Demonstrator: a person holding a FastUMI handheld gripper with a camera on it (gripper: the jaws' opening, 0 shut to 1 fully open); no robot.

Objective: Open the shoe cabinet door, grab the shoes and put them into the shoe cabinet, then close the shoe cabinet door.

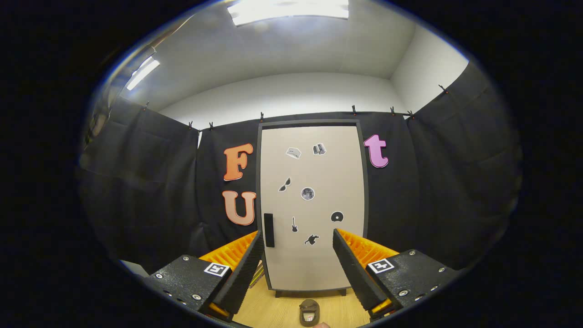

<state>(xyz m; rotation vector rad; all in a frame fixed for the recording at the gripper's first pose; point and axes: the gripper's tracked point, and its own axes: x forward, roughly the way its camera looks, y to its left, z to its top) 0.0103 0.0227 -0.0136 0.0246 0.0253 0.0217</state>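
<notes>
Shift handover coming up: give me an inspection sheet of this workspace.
Surface: light wooden table, bare beside the shoe.
Job's things: shoe cabinet upright beyond the fingers, its door shut, dark handle at the door's left edge; one shoe lying on the table in front of it.
Clutter: small stickers on the door.
Grippers: hand-held gripper open, holding nothing, fingers framing the cabinet's lower part.
Cables: nothing seen.
Surroundings: black cloth wall, white ceiling with lit panels.
</notes>
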